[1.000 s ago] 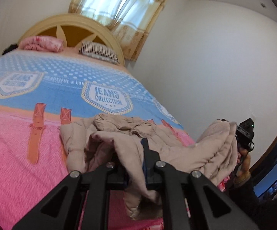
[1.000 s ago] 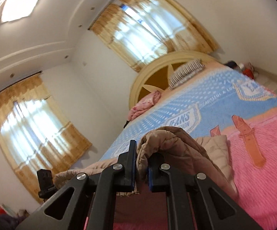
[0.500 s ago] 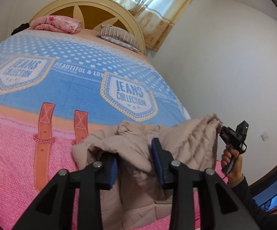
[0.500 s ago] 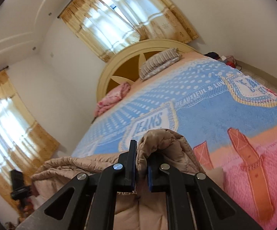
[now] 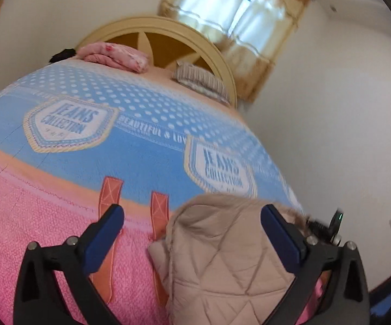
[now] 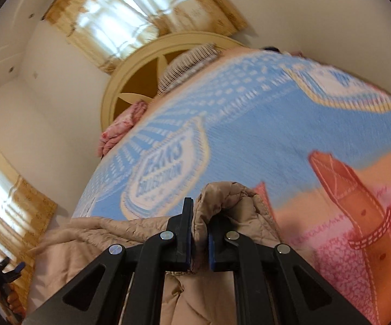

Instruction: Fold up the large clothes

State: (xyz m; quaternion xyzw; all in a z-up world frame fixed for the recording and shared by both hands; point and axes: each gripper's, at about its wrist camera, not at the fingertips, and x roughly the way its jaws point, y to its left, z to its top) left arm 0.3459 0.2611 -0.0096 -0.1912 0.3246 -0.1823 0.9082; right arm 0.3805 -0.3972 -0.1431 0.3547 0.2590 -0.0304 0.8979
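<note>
A beige quilted jacket (image 5: 222, 257) lies bunched on the pink and blue bedspread (image 5: 46, 230) near the bed's foot. My left gripper (image 5: 192, 211) hovers over it, its jaws opening wide. The jacket sits between the blue pads (image 5: 279, 233) but they do not press on it. My right gripper (image 6: 199, 216) is shut on a raised fold of the jacket (image 6: 230, 197), low over the bedspread (image 6: 276, 135). The left wrist view catches the right gripper (image 5: 330, 227) blurred at the jacket's right edge. The right wrist view has the left gripper (image 6: 0, 268) in a hand at bottom left.
At the bed's head stand a cream arched headboard (image 5: 168, 35), a folded pink quilt (image 5: 114, 57) and a striped pillow (image 5: 200, 81). A curtained window (image 5: 236, 8) is behind it. A white wall (image 5: 330, 135) runs close along the bed's right side.
My left gripper opened and let go of the jacket, which dropped onto the bedspread. Both grippers moved forward over the bed, and the right one came down still clamped on its fold.
</note>
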